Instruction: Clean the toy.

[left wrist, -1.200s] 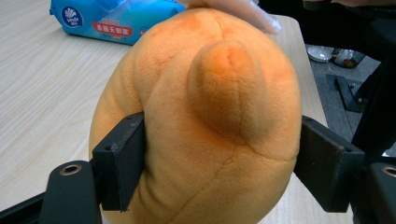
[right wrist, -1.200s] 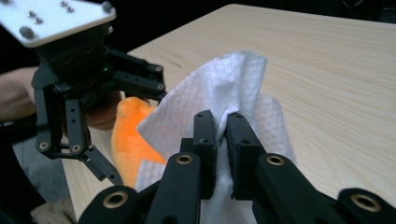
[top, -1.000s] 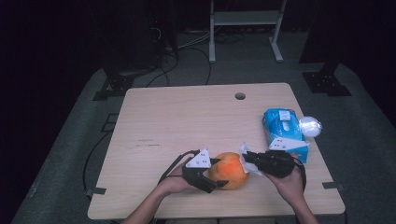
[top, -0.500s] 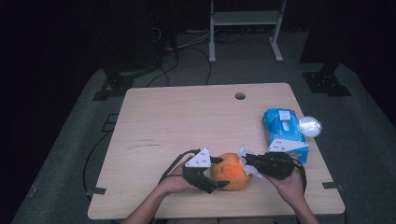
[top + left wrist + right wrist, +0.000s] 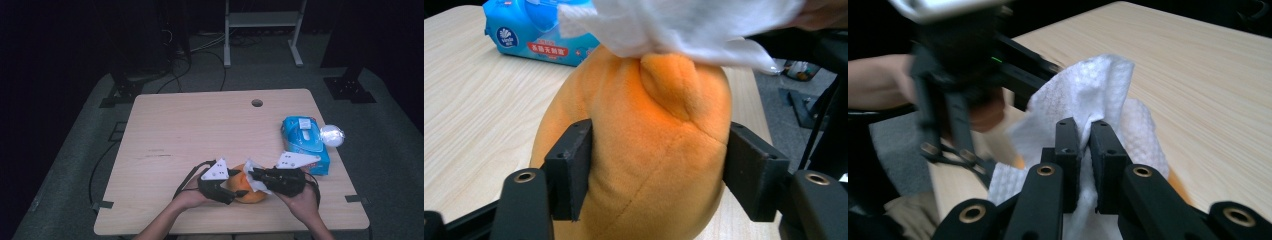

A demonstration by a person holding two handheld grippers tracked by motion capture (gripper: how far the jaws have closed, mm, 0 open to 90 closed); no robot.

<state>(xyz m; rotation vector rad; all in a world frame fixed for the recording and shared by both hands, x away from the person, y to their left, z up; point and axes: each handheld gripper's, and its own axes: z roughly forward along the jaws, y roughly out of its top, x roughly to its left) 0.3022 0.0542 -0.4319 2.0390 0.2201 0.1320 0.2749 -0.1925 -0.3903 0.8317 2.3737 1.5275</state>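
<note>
The left tool (image 5: 659, 180) had just squeezed the orange toy (image 5: 644, 150) to keep it steady while the right tool (image 5: 1084, 150) pinched a wipe (image 5: 1088, 90) to rub it.

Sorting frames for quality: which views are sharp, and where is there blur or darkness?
High view: table evenly lit, surroundings nearly black. Left gripper view: plush and jaws sharp, wipe at top overexposed. Right gripper view: own jaws fairly crisp, the other gripper smeared by blur.
</note>
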